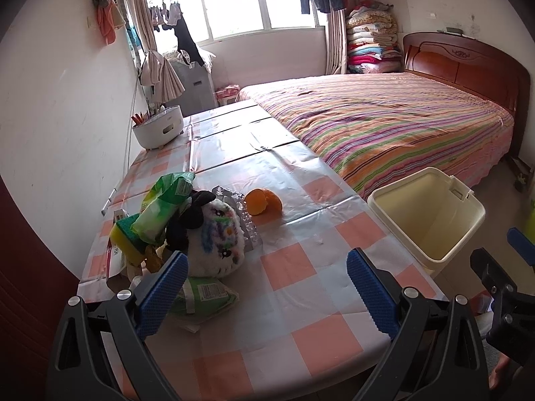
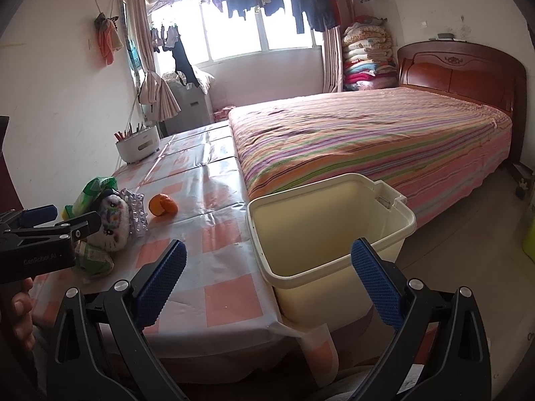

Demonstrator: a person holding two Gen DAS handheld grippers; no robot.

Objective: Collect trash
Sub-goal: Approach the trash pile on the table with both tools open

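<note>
Left tongs, right tongs both wide open, empty — trash pile near tabletop left edge, partly hidden behind plush toy.

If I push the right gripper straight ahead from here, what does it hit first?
Most likely the cream trash bin: the open right gripper points at its near rim and empty inside, just off the table edge. Depth is hard to judge through the fisheye.

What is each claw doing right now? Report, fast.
Left claw: open, holding nothing, over the checked table.
Right claw: open, holding nothing, by the cream bin.
</note>
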